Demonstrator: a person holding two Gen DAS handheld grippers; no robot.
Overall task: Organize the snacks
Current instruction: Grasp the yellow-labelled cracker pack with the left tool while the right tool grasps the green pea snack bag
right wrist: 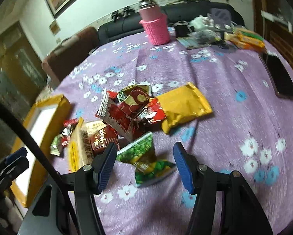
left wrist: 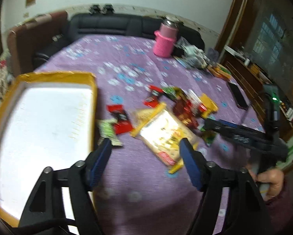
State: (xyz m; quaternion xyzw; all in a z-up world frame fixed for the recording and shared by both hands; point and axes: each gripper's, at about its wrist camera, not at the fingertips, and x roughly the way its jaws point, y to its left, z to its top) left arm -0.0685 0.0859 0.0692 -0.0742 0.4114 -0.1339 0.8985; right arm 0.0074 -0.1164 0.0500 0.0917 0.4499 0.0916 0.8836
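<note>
Purple tablecloth (right wrist: 215, 101) with white-and-blue flowers; yellow packet (right wrist: 183, 106), green packet (right wrist: 146, 160), pink holder (right wrist: 157, 32).

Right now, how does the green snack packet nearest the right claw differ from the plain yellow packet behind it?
The green packet is printed with a leafy green pattern; the yellow packet looks plain gold. The green packet is smaller and crumpled, while the yellow packet is larger, puffed and smoother. The green packet lies between the open fingers of the right claw; the yellow packet lies farther off, against the red wrappers. Both rest on the purple tablecloth.

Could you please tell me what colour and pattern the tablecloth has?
The tablecloth is purple with white and blue flowers, clearest in the right wrist view.
</note>
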